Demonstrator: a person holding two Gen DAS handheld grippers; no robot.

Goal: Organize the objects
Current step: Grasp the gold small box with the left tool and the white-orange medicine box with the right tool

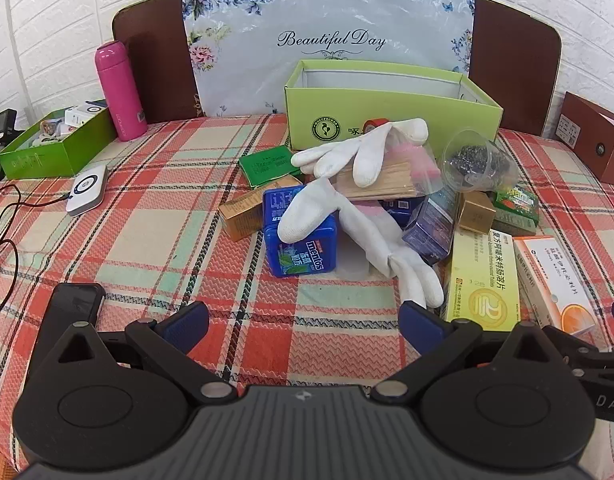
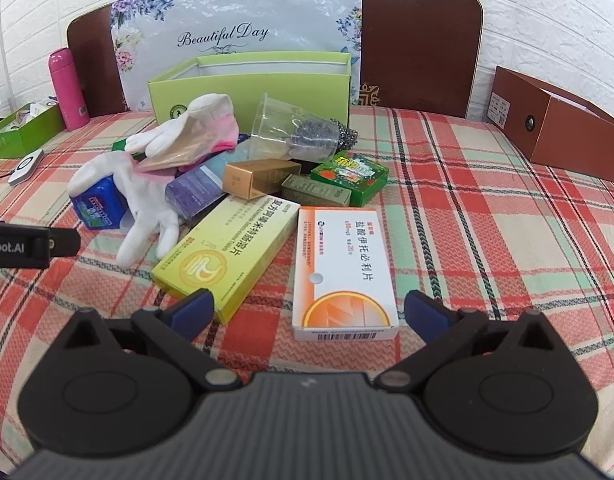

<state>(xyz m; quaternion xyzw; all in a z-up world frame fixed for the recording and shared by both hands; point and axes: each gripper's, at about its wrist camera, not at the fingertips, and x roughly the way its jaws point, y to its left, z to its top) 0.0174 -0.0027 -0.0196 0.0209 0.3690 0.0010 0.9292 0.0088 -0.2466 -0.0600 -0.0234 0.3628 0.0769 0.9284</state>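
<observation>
Nearest the right wrist camera: right hand-held gripper [image 2: 309, 312], jaws spread wide, nothing between the pads, hovering over the plaid counter [image 2: 487, 240]. Just ahead of it, a white-and-orange medicine box [image 2: 345, 272] lying flat, with a yellow-green medicine box [image 2: 227, 250] beside it at an angle, one corner close to the left fingertip [image 2: 193, 312]. Left hand-held gripper [image 1: 303, 320] likewise fully open and empty, above bare cloth short of the pile.

Behind the two boxes, a loose heap in the middle of the counter: a blue mint tub [image 1: 301, 236] with one white glove [image 1: 363, 236] draped across it, a second white glove [image 1: 359, 152] lying over a bundle of wooden sticks [image 1: 383, 182], a clear plastic cup [image 2: 287, 130] on its side with a steel scrubber [image 2: 323, 132] in it, a gold carton [image 2: 259, 178], a purple box [image 2: 195, 194], and a green patterned box [image 2: 349, 176].

At the back, touching the heap, an open light-green box [image 1: 391, 108], interior not visible enough to judge. To the far left, a pink bottle [image 1: 119, 90] standing upright beside a darker green tray [image 1: 55, 148] holding small items. To the far right, an open brown box [image 2: 555, 128] on its side, well apart from the heap.
</observation>
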